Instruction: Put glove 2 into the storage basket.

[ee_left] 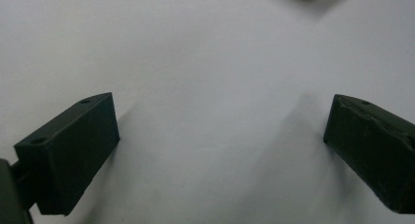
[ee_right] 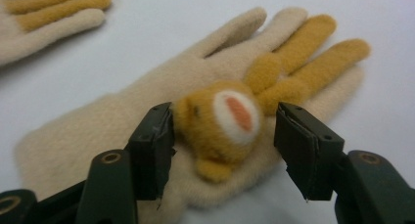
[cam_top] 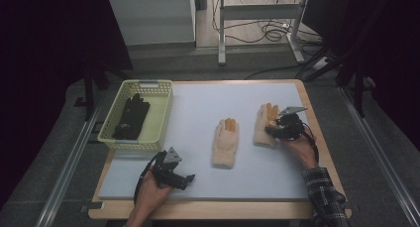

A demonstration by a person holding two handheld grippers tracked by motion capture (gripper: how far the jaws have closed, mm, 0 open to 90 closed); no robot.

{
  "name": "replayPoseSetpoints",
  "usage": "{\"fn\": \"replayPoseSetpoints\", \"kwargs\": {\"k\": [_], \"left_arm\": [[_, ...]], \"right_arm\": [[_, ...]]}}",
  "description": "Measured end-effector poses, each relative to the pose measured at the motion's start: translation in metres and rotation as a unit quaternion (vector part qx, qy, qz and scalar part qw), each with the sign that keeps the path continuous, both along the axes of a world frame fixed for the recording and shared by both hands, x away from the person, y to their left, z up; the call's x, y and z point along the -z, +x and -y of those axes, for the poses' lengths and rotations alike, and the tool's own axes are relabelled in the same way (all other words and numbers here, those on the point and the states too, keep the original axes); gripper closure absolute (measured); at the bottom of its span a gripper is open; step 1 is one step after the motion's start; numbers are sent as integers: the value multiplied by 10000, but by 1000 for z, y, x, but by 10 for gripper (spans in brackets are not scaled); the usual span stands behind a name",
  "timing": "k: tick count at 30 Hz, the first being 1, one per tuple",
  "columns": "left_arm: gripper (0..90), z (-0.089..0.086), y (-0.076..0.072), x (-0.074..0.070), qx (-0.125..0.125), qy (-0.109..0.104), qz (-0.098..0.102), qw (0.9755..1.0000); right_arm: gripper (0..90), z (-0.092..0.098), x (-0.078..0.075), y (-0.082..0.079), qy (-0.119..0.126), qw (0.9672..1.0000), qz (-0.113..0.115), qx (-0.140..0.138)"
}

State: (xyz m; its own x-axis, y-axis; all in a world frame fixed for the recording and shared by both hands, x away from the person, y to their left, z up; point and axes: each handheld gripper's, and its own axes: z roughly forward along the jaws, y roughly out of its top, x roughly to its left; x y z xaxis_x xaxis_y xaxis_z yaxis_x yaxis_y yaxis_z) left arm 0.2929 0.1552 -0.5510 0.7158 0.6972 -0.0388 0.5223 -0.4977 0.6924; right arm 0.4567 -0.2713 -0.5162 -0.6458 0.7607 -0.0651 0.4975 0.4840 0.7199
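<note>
Right gripper (cam_top: 273, 129) at centre right of the high view, hand (cam_top: 299, 146) reaching in from lower right, wrist bent left; jaws parted over the right glove (ee_right: 147, 131), straddling its bear face (ee_right: 225, 123), left pad touching it, right pad apart. Left gripper (cam_top: 190, 180) at lower left, resting level on the mat (ee_left: 205, 62), jaws spread wide, nothing held.

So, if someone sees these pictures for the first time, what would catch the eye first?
Probably the two cream gloves with orange fingers on the pale blue mat: the right glove lies under the right gripper, whose open jaws straddle its orange animal face, and the left glove lies at mid-mat. Next, the yellow basket at the far left holds black gloves. The left gripper rests open near the front edge.
</note>
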Motion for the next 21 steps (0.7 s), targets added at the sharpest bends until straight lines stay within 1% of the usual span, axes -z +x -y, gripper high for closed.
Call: {"fn": "replayPoseSetpoints", "kwargs": {"k": [1, 3, 4, 6, 8, 9, 10, 11, 14, 17, 21], "left_arm": [[1, 0, 0, 0, -1, -2, 3, 10000], [1, 0, 0, 0, -1, -1, 4, 10000], [1, 0, 0, 0, -16, -21, 5, 10000], [2, 0, 0, 0, -10, -15, 5, 10000], [1, 0, 0, 0, -15, -18, 0, 10000], [1, 0, 0, 0, -14, -18, 1, 10000], [1, 0, 0, 0, -14, -16, 0, 10000], [1, 0, 0, 0, -13, -15, 1, 10000], [2, 0, 0, 0, -14, -17, 0, 10000], [1, 0, 0, 0, -15, -17, 0, 10000], [2, 0, 0, 0, -14, -15, -4, 10000]], "right_arm": [[439, 1, 2, 2, 29, 10000, -29, -16], [535, 2, 5, 4, 190, 9998, -56, -61], [560, 2, 5, 3, 270, 9996, -98, 2], [592, 2, 3, 1, 304, 9994, -135, 92], [606, 1, -1, -3, 315, 9992, -147, 218], [608, 1, -3, -5, 364, 9989, -147, 248], [608, 1, -7, -8, 486, 9984, -143, 269], [608, 1, -10, -11, 547, 9981, -131, 258], [608, -1, -19, -19, 623, 9977, -87, 262], [608, -5, -29, -29, 775, 9969, -62, 142], [606, -17, -45, -45, 1105, 9938, -20, -140]]}}
